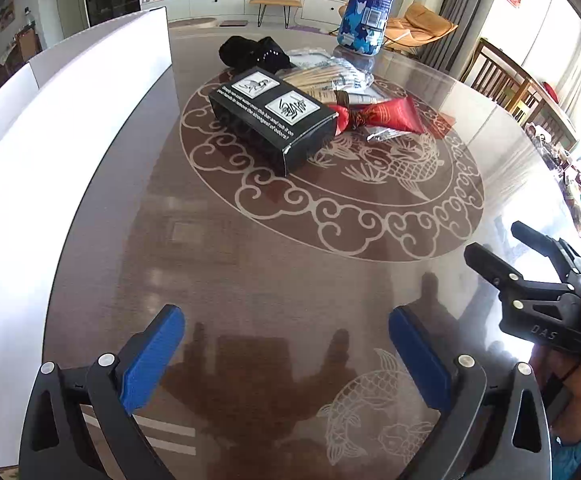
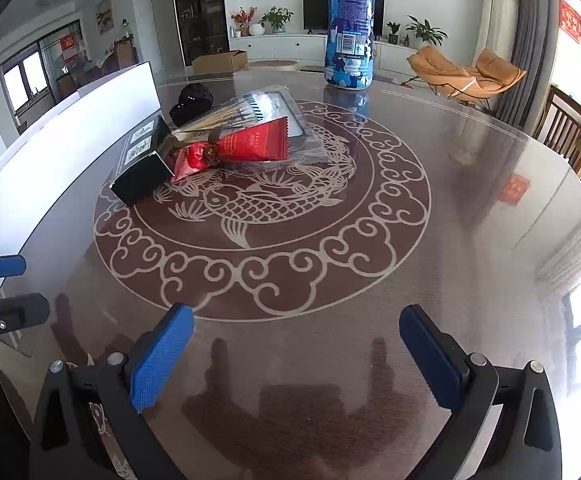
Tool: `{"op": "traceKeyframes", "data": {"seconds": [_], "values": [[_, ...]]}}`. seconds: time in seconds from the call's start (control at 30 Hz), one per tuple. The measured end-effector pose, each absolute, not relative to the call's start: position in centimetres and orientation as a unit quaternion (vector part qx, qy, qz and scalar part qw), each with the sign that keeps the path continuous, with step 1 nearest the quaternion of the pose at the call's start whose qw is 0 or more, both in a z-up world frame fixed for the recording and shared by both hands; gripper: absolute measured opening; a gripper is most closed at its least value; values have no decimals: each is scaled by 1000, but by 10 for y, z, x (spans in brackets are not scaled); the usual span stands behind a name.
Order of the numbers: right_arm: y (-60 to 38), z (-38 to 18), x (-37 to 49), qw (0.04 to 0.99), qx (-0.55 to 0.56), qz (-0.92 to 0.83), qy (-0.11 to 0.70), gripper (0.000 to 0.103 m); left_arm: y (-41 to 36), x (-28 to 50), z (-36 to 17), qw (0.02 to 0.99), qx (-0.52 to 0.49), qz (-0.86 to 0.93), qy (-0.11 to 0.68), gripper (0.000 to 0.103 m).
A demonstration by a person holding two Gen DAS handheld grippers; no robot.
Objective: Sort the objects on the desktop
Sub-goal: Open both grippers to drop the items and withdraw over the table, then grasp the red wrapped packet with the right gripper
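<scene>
A heap of objects lies on the round table (image 1: 226, 264) past its middle. It holds a black box (image 1: 272, 118) (image 2: 142, 164), a red packet (image 1: 394, 114) (image 2: 250, 146), a clear pack of sticks (image 1: 330, 72) (image 2: 250, 108) and a black pouch (image 1: 250, 52) (image 2: 192, 100). Behind them a blue camouflage bottle (image 1: 366, 8) (image 2: 348, 28) stands upright. My left gripper (image 1: 286, 320) (image 2: 30, 286) hangs open over bare tabletop on the near side, with nothing between its blue pads. My right gripper (image 2: 296, 314) (image 1: 496, 242) is beside it, also open and empty.
A tall white box (image 1: 70, 120) (image 2: 90, 104) stands along the table's left edge. Wooden chairs (image 2: 570, 132) stand at the far right. A person's hand (image 1: 578, 380) holds the right gripper's handle. The glossy tabletop (image 2: 470, 220) mirrors both grippers.
</scene>
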State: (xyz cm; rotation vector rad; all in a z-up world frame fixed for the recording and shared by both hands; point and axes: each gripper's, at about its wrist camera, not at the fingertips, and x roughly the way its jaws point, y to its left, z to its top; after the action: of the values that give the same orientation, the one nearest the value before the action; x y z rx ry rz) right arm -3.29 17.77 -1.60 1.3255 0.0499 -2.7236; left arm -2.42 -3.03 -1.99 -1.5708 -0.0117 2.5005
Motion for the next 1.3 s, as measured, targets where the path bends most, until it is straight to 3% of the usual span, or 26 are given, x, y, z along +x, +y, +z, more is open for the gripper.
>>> {"op": "traceKeyframes", "data": {"seconds": [0.5,0.77,0.97,1.1,1.2,1.3], "values": [[164,-33,-46,67,449,-891,10,103,-29,-29,-36,51,-501,863,34,103],[146,20,-141,111,357,-926,52,103,-29,-30,-36,51,-495,866,33,103],[120,5,-210,143,415,-892,106,103,-28,-30,-37,51,-493,868,33,103],[110,-11,-187,202,438,-867,125,101,-29,-29,-37,51,-493,868,33,103],[114,-18,-157,290,469,-830,87,98,-28,-29,-37,49,-493,868,32,103],[116,-12,-141,300,452,-832,112,98,-29,-29,-37,47,-492,869,31,103]]}}
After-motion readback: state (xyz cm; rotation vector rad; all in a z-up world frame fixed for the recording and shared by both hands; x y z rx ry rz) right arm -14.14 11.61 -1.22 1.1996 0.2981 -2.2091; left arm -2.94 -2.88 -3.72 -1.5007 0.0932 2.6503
